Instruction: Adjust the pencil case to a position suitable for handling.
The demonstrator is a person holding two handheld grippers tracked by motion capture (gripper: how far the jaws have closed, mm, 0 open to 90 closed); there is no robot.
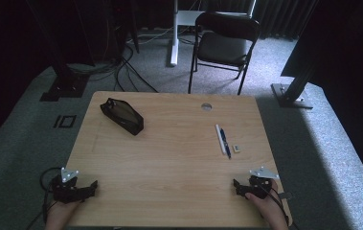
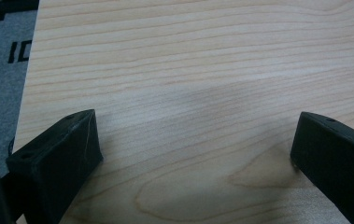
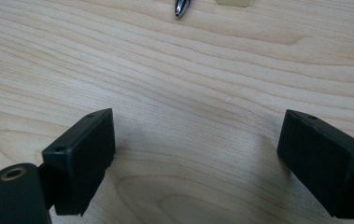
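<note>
Light wood covers the surface (image 1: 169,143), and both tongs rest low on its near edge. The left tongs (image 1: 92,187) sit at about 8 o'clock, held in a hand (image 1: 62,213). Its jaws are wide apart with bare wood between them, as the left gripper view shows (image 2: 193,154). The right tongs (image 1: 236,184) sit at about 4 o'clock in the other hand (image 1: 267,206). Its jaws are wide apart too and hold nothing (image 3: 195,154).

The nearest things to the right tongs are two pens. A white pen (image 1: 220,139) and a blue pen (image 1: 225,143) lie side by side at about 2 o'clock, well up from the tongs. A small pale eraser (image 1: 237,149) lies just beside them on the right. In the right gripper view the silver pen tip (image 3: 182,7) shows at 12 o'clock, with the eraser (image 3: 233,2) near it. Nothing lies between the tongs and the pens.

A black case (image 1: 121,115) lies at about 10 o'clock, far from both tongs. A round grey hole (image 1: 207,106) sits at 12 o'clock. A dark chair (image 1: 224,43) stands on the grey floor behind.
</note>
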